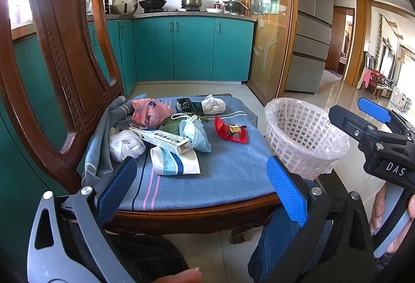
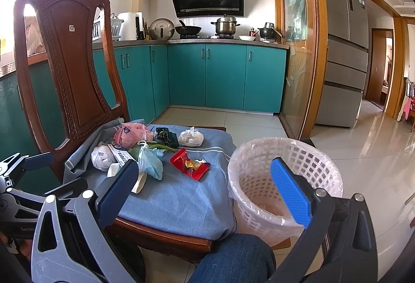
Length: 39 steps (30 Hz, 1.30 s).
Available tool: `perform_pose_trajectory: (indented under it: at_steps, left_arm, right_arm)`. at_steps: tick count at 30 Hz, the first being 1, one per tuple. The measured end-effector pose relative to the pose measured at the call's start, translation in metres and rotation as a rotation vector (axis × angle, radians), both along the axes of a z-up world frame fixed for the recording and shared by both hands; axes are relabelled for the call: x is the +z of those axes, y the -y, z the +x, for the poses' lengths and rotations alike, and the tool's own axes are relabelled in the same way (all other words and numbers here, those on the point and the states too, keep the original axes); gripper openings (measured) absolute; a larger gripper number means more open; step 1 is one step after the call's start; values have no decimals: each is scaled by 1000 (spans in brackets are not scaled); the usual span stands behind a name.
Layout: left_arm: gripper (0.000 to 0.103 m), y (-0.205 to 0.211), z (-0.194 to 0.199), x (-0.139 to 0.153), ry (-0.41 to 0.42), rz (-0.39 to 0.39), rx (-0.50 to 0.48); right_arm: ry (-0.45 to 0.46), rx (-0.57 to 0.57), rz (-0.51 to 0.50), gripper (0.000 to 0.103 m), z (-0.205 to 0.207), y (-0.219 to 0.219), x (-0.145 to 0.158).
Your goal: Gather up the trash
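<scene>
Trash lies on a blue cloth (image 1: 220, 174) over a wooden chair seat: a pink bag (image 1: 149, 112), a white tissue wad (image 1: 213, 104), a dark wrapper (image 1: 187, 105), a red wrapper (image 1: 229, 130), a face mask (image 1: 195, 134), a long white box (image 1: 160, 139), a crumpled white bag (image 1: 125, 145) and a white-blue packet (image 1: 175, 162). A white basket (image 1: 303, 135) with a clear liner stands right of the seat, also in the right wrist view (image 2: 282, 187). My left gripper (image 1: 205, 184) is open and empty before the seat. My right gripper (image 2: 207, 187) is open and empty, near the basket.
The chair's carved wooden back (image 1: 64, 49) rises at the left. Teal kitchen cabinets (image 1: 192, 47) with a stove and pots stand behind. A fridge (image 1: 311, 23) and a glass door are at the right. My knees in jeans (image 2: 233, 259) are below the seat.
</scene>
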<state>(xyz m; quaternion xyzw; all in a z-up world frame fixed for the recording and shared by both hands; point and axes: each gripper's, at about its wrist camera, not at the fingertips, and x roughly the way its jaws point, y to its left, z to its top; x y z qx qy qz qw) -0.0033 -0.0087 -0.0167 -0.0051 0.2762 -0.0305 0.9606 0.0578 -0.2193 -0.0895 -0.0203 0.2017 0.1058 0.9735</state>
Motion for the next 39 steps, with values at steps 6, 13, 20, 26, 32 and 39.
perform_pose_trajectory:
  at_steps: [6,13,20,26,32,39]
  left_arm:
    - [100,-1,-1,-2,-5,0,0]
    - [100,-1,-1,-3,-7,2,1]
    - [100,-1,-1,-4,-14,2,1]
    - [100,-2,-2,-3,-17,-6,4]
    - [100,-2,0,-3,-22,-7,5]
    - [100,-6,1,-2,-28,-16,16]
  right_arm:
    - [-4,0,2,100,0,0,-2]
    - [-4,-1,4,100,0,2,-3]
    - [-4,-3,5,100,-1,2,-4]
    - [2,-6,5,100,-3,3,-5]
    - [5,-10,10,100,-4,5,-4]
    - [1,-9,10,100,-4,6,-3]
